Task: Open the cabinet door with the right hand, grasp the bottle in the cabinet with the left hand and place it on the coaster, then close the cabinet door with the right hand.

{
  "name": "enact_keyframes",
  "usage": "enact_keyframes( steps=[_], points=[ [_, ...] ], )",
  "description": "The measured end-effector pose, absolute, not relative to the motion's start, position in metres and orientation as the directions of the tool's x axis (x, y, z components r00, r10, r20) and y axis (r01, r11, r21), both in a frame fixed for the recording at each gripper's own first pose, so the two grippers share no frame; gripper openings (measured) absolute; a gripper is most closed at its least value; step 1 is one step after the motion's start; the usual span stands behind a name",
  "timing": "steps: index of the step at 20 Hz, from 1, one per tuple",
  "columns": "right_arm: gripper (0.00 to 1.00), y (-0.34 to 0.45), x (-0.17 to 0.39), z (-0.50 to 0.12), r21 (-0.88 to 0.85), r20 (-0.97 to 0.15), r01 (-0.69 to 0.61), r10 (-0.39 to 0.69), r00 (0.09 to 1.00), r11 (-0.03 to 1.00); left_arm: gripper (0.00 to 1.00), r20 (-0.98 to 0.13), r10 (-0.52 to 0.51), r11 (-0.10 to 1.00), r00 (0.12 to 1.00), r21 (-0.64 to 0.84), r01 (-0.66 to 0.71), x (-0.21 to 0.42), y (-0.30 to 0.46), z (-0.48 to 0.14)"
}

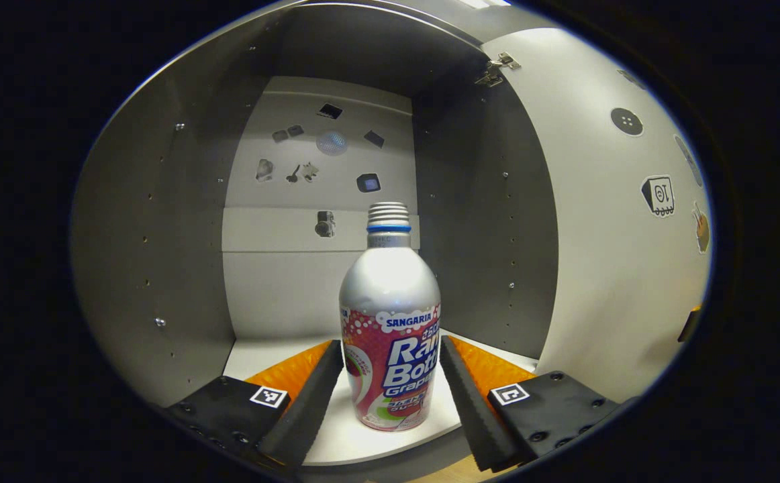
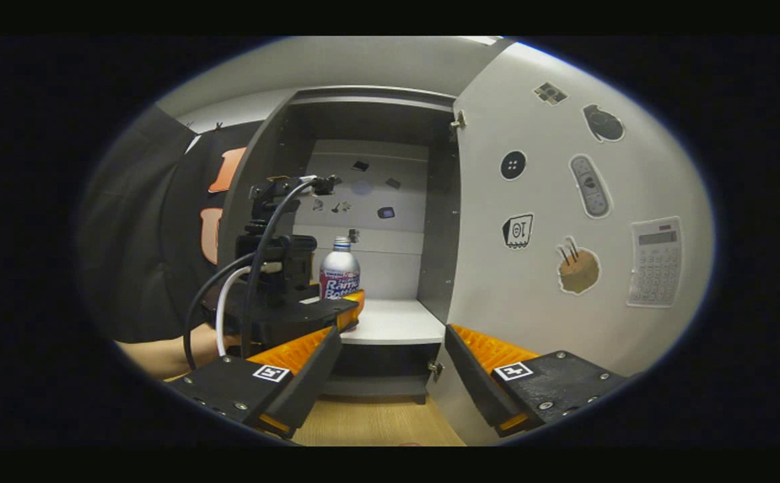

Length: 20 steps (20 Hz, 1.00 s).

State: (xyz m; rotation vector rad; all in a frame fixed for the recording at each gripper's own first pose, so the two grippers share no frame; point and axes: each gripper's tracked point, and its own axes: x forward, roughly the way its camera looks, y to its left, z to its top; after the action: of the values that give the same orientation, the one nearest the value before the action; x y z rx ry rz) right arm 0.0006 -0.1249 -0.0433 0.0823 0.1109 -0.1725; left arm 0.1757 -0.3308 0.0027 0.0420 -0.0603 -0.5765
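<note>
Standing upright on the white shelf (image 1: 276, 349) inside the open grey cabinet (image 1: 162, 221), silver aluminium bottle with pink label (image 1: 390, 335), sitting between spread fingers of left gripper (image 1: 390, 376), jaws released, white stickered door (image 2: 564, 221) swung wide, right gripper (image 2: 393, 365) hovering open outside.

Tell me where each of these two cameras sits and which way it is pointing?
Left gripper view: rides on the left hand-held gripper, looks into the open cabinet at the bottle standing between its own two open fingers.
Right gripper view: rides on the right hand-held gripper, farther back, facing the cabinet and its open door; its own fingers show below, and the left hand-held gripper with a forearm.
Shared: bottle, cabinet interior, stickered door.
</note>
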Motion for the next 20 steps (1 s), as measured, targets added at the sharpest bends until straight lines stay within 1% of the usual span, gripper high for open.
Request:
enact_keyframes(
  steps=[1,2,10,14,20],
  points=[
    [0.95,-0.126,-0.002,-0.044,0.069,-0.116,0.175,-0.166,0.979,0.982,0.92,0.046,-0.543,0.839,0.839,0.058,0.540,0.176,-0.331,0.002],
    [0.95,-0.126,-0.003,-0.044,0.069,-0.116,0.173,-0.165,0.980,0.982,0.86,0.047,-0.543,0.839,0.838,0.061,0.541,0.175,-0.331,0.002],
    [0.95,-0.130,-0.017,-0.041,0.071,-0.103,0.137,-0.130,0.986,0.988,0.83,0.080,-0.504,0.864,0.860,0.049,0.502,0.161,-0.315,0.007],
    [0.95,-0.123,-0.026,-0.039,0.066,-0.090,0.086,-0.080,0.993,0.994,0.83,0.106,-0.480,0.877,0.871,0.037,0.478,0.134,-0.295,0.011],
    [0.95,-0.111,-0.041,-0.036,0.050,-0.039,0.005,-0.003,0.999,0.999,0.83,0.137,-0.381,0.924,0.914,0.040,0.379,0.080,-0.244,-0.005]
  ],
)
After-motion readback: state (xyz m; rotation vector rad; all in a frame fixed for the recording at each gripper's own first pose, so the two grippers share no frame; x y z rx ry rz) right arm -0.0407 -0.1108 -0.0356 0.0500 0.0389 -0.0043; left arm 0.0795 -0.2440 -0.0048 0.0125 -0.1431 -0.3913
